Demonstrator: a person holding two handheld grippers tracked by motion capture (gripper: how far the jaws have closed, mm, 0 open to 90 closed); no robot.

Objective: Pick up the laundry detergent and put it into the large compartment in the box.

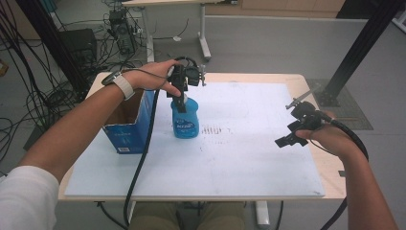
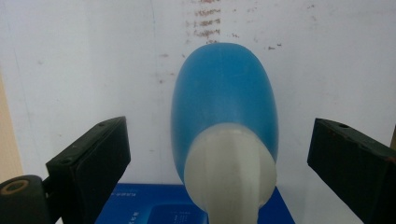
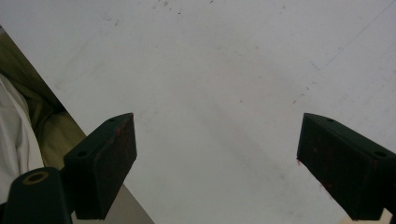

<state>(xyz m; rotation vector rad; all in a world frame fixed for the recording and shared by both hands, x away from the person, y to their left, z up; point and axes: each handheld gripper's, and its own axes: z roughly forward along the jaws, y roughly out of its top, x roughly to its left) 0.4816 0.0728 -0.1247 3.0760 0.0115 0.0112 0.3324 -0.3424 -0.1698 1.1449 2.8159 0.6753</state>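
Observation:
A blue bottle [image 1: 186, 122] with a white cap stands upright on the white board [image 1: 249, 148], just right of the blue box. My left gripper [image 1: 182, 102] points down over the bottle's top. In the left gripper view the white cap [image 2: 229, 172] and the blue body [image 2: 224, 93] sit between the two black jaws, which stand wide apart and touch neither side; the left gripper [image 2: 218, 130] is open. My right gripper [image 1: 288, 120] hangs open over the board's right part. Bare white board lies between the jaws of that right gripper [image 3: 217, 140].
An open blue cardboard box [image 1: 128, 125] stands at the board's left edge, under the left forearm. Faint red-brown marks [image 1: 215, 130] stain the board right of the bottle. The wooden table [image 1: 330, 163] shows past the board's right edge. A black post [image 1: 356, 52] rises at the back right.

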